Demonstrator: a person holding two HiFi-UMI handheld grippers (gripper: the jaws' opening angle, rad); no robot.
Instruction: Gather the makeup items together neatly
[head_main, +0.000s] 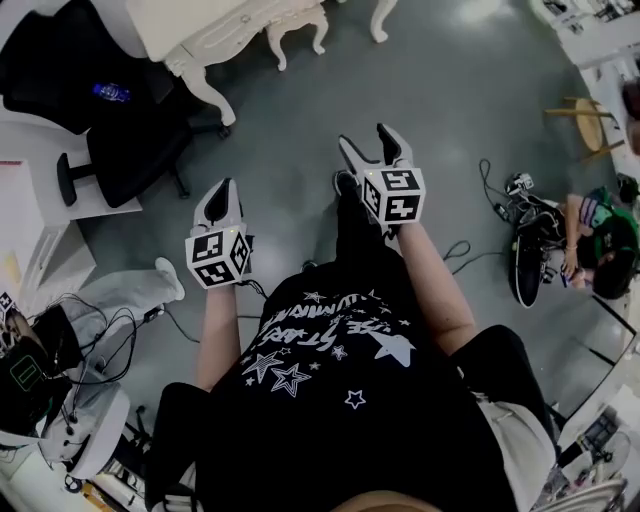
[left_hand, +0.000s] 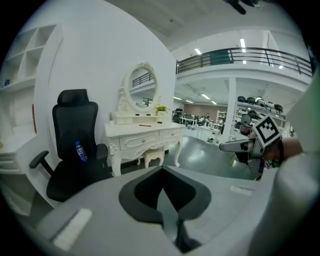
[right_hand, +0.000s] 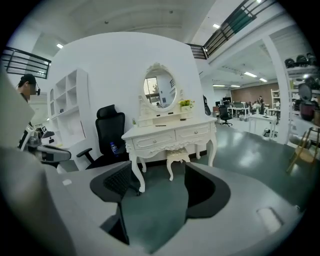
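Table: white carved dressing table (right_hand: 170, 135), oval mirror.
Chair: black office chair (right_hand: 111, 131), left of table.
Right gripper (right_hand: 159, 181): wide, empty, facing table.
Left gripper (left_hand: 162, 187): jaws together, empty.
Makeup items (right_hand: 160, 125): small dark shapes on tabletop.

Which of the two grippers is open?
The right gripper: its jaws stand apart with nothing between them, while the left gripper's are closed together.
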